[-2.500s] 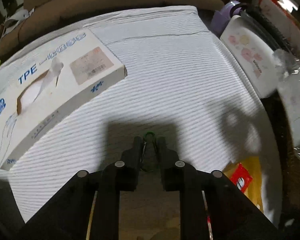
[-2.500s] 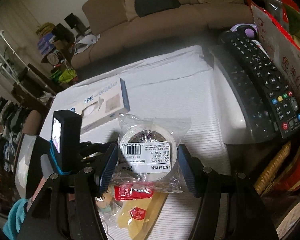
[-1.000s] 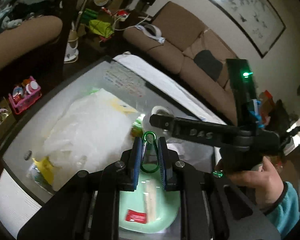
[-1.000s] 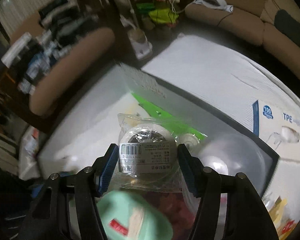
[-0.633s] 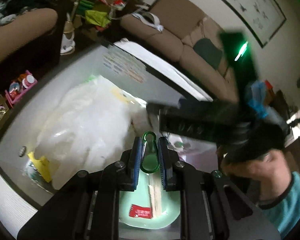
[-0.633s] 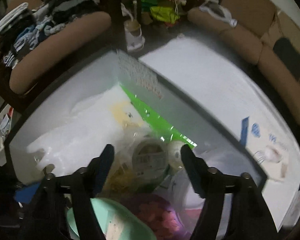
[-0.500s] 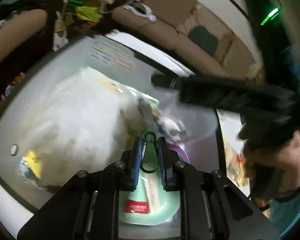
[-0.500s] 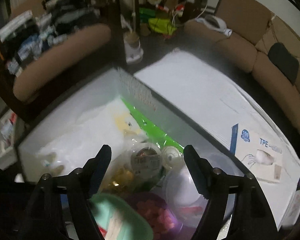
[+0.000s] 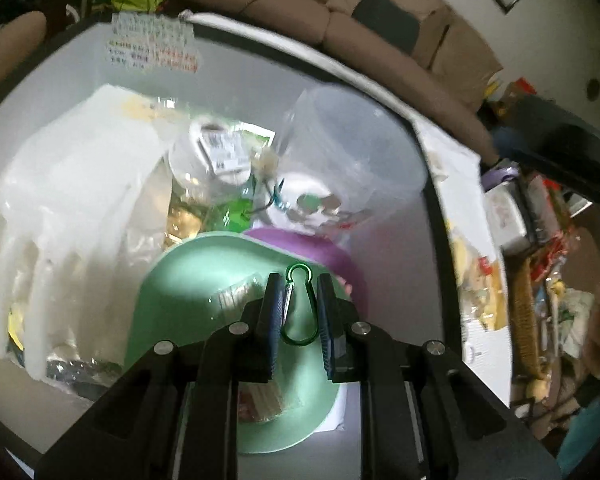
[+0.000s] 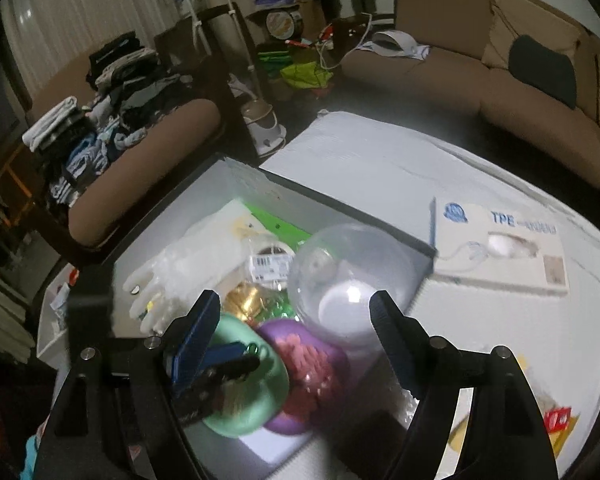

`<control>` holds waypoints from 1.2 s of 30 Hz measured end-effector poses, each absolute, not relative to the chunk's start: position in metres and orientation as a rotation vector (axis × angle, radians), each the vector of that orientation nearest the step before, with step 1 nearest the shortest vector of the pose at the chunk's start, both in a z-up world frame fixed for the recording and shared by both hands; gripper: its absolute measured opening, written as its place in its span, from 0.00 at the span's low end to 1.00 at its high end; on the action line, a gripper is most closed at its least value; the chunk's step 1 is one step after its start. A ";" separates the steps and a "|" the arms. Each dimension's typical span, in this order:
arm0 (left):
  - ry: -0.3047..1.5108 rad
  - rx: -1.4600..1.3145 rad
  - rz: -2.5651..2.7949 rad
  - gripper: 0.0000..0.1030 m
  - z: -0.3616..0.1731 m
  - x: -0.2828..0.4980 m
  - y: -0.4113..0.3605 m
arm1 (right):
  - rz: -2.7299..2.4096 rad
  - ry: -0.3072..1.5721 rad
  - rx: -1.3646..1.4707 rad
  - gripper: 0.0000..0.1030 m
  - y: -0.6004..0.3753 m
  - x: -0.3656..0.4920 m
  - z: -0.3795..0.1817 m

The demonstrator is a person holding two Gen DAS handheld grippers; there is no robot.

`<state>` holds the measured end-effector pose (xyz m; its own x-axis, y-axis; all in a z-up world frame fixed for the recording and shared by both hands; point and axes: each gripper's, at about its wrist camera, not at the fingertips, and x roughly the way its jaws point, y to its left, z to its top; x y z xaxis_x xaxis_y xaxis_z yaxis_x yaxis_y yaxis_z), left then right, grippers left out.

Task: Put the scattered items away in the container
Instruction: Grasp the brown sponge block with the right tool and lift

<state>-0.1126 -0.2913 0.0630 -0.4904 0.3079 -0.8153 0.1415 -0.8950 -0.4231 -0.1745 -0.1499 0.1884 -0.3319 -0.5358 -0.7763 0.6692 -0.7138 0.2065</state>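
Note:
My left gripper (image 9: 298, 294) is shut on a green carabiner (image 9: 298, 306) and holds it above a mint green dish (image 9: 204, 272) inside the grey storage box (image 9: 236, 64). The left gripper also shows in the right wrist view (image 10: 236, 360). My right gripper (image 10: 296, 320) is open and empty above the box (image 10: 256, 178). The bagged roll of tape (image 10: 270, 260) lies in the box beside a white glove (image 10: 188, 268), a clear plastic cup (image 10: 344, 276) and a purple dish (image 10: 308, 364). It also shows in the left wrist view (image 9: 216, 152).
A TPE glove carton (image 10: 500, 248) lies on the white striped table cover (image 10: 380, 168) right of the box. Yellow and red snack packets (image 10: 552, 420) sit at the table's near right. A brown sofa (image 10: 480, 68) and a chair with clothes (image 10: 112, 92) stand beyond.
My right gripper opened and let the bagged tape drop into the box, then drew back up. My left gripper moved from the table to over the box, still holding the carabiner.

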 end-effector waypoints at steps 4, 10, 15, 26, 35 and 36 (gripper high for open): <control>-0.703 -1.519 2.599 0.56 0.076 -0.107 -0.293 | -2.107 0.158 1.133 0.78 -0.116 -0.166 0.195; -0.778 -1.345 2.679 0.67 0.104 -0.093 -0.299 | -2.175 0.077 1.080 0.78 -0.044 -0.142 0.213; -0.763 -1.318 2.633 0.92 0.110 -0.097 -0.277 | -2.249 0.119 1.076 0.80 0.015 -0.117 0.202; -0.683 -1.233 2.607 1.00 0.140 -0.067 -0.219 | -2.213 0.102 1.148 0.82 0.067 -0.066 0.132; -0.812 -1.117 2.572 1.00 0.129 -0.037 -0.224 | -1.998 0.222 1.094 0.82 0.033 -0.086 0.094; -0.806 -1.110 2.584 1.00 0.130 -0.037 -0.225 | -1.961 0.269 1.090 0.82 0.025 -0.093 0.090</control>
